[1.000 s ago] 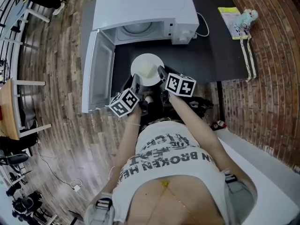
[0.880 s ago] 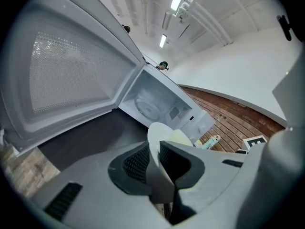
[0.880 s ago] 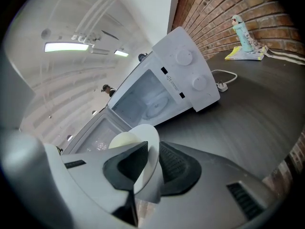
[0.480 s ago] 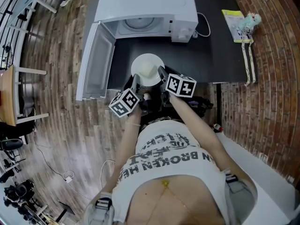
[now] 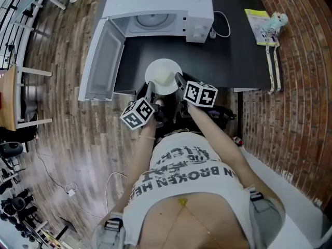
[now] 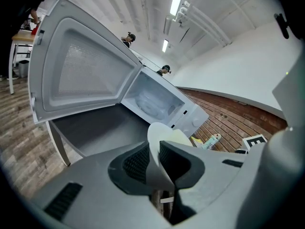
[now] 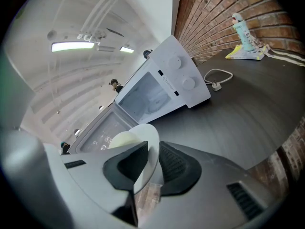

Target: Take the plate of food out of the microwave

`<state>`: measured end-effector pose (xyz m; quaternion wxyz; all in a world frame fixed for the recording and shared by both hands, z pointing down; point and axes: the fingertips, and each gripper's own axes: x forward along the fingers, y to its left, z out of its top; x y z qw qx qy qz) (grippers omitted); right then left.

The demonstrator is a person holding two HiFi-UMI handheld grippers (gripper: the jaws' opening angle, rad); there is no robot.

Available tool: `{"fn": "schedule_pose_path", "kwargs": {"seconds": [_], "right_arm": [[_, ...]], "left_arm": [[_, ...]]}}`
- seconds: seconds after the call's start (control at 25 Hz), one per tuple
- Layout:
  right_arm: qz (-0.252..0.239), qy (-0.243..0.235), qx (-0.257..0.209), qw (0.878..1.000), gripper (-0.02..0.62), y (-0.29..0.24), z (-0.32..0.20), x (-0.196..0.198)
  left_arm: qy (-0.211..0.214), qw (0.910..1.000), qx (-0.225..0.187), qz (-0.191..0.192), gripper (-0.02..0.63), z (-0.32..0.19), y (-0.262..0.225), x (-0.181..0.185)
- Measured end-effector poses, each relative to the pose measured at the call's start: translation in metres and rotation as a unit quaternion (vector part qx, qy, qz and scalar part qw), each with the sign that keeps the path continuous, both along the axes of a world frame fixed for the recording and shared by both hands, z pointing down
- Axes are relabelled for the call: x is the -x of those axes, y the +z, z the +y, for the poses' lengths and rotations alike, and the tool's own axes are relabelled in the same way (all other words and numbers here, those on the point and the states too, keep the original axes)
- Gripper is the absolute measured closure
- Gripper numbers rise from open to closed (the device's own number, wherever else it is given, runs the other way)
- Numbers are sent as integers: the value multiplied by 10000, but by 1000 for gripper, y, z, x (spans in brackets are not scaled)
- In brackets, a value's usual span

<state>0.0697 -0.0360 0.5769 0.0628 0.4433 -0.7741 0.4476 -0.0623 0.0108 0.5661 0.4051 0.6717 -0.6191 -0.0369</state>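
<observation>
A white plate (image 5: 163, 76) with pale yellow food (image 5: 163, 78) hangs over the near edge of the dark table (image 5: 228, 61), outside the white microwave (image 5: 158, 7). My left gripper (image 5: 151, 93) is shut on the plate's near-left rim. My right gripper (image 5: 179, 82) is shut on its near-right rim. In the left gripper view the plate's edge (image 6: 157, 147) stands between the dark pads. The right gripper view shows the plate (image 7: 145, 161) and the food (image 7: 125, 139) clamped the same way. The microwave's cavity (image 5: 151, 21) holds only its glass turntable.
The microwave door (image 5: 101, 61) stands wide open to the left, past the table's edge. A white cable and plug (image 5: 223, 26) lie right of the microwave. A yellow booklet and a small bottle (image 5: 267, 22) sit at the table's far right. Brick flooring lies on the right.
The microwave and table sit farther from me than a second ago. The plate stays in the same place between both grippers.
</observation>
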Motion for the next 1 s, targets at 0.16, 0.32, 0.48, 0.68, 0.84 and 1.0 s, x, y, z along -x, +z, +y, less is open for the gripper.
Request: {"fn": "schedule_pose_path", "kwargs": {"seconds": [0.16,0.32,0.48,0.68,0.84,1.0], "right_arm": [[30,-103,-7,9999,523,1,9,-7],[12,-164,-1,9999,523,-1,15,-13],[-114,-219,3,9997,523,-2,15,-11],[-98,-220,27,9997,523,-3,13,-10],[-88,-236,5,9997,523,-5,9,-7],[-99,-256,8,9996,523,-5,7,-5]], "left_arm": [[-120,9999,-14,18,534,12,0,-7],[-213,9998,-57,15,534,20,0,-13],[-256,9997,-59,30,534,21,0,-15],[-258,9996,-88,-79,534,17,-5,-12],[-293,9995,-119,-79,534,15,-6,-8],[-302,9995,-119,-48,534,14,-6,-7]]}}
